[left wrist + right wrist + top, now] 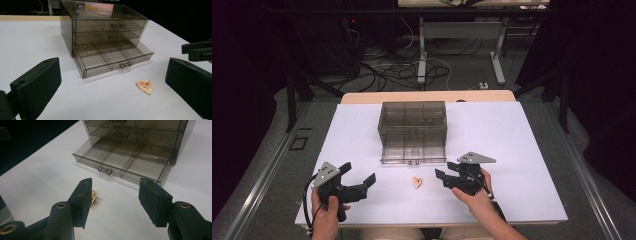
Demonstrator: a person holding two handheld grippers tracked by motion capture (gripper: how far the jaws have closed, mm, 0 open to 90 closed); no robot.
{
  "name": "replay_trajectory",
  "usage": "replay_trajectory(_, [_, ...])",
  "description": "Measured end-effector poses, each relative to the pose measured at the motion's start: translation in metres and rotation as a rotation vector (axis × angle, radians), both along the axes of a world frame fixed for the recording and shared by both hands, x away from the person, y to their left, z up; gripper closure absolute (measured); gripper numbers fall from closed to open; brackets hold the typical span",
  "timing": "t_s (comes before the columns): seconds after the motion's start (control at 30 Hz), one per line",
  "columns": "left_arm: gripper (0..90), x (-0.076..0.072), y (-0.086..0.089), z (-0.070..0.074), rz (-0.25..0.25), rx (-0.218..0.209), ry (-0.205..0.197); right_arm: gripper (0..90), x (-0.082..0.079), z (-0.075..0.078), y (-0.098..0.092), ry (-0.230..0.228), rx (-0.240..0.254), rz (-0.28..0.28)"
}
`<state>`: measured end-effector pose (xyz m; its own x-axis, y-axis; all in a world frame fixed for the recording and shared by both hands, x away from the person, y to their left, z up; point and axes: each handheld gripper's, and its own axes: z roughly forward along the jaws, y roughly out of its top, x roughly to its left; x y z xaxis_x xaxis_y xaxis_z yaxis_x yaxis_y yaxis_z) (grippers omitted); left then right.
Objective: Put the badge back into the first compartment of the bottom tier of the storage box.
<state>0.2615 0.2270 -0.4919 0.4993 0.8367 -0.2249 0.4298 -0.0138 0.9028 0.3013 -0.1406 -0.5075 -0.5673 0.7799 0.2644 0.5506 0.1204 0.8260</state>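
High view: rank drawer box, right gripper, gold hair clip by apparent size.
1. drawer box, clearly largest.
2. right gripper, much smaller, though it sits nearer the camera, which flatters it.
3. gold hair clip, smallest by far.

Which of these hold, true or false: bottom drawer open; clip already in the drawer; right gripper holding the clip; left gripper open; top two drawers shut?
1. The bottom drawer of the smoked plastic drawer box is pulled out. True.
2. The gold hair clip lies in the drawer. False: it lies on the white table, in front of the drawer.
3. The right gripper grips the clip. False: its jaws stand apart with nothing between them, and the clip sits beside one jaw in the right gripper view.
4. The left gripper is open and empty. True.
5. The upper two drawers are shut. True.
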Motion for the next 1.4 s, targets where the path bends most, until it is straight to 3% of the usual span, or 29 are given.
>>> replay_trajectory(0.07, [0.7,0.000,0.000,0.000,-0.001,0.000,0.000,43.9,0.001,0.000,0.002,0.014,-0.004,0.002])
replay_trajectory(0.1, [0.6,0.000,0.000,0.000,-0.003,0.000,0.001,43.9,0.003,0.001,0.007,0.043,-0.025,0.016])
replay_trajectory(0.33, [0.7,0.001,-0.002,-0.001,-0.008,0.004,0.005,43.4,0.008,0.005,0.020,0.080,-0.050,0.047])
replay_trajectory(0.73, [0.7,0.001,0.000,-0.001,-0.007,0.000,0.006,46.4,0.020,-0.003,0.040,0.191,-0.014,0.080])
replay_trajectory(0.8, [0.7,0.000,0.000,-0.001,-0.009,-0.001,0.005,49.0,0.023,-0.006,0.044,0.232,0.008,0.080])
replay_trajectory(0.97, [0.7,0.000,-0.001,-0.001,-0.012,0.001,0.006,52.5,0.028,-0.010,0.048,0.247,0.014,0.084])
replay_trajectory(1.1, [0.7,0.000,-0.001,-0.001,-0.014,0.002,0.009,54.4,0.033,-0.013,0.049,0.293,0.029,0.079])
replay_trajectory(1.4, [0.7,0.001,-0.001,-0.001,-0.013,0.000,0.011,57.7,0.042,-0.018,0.053,0.337,0.042,0.074])
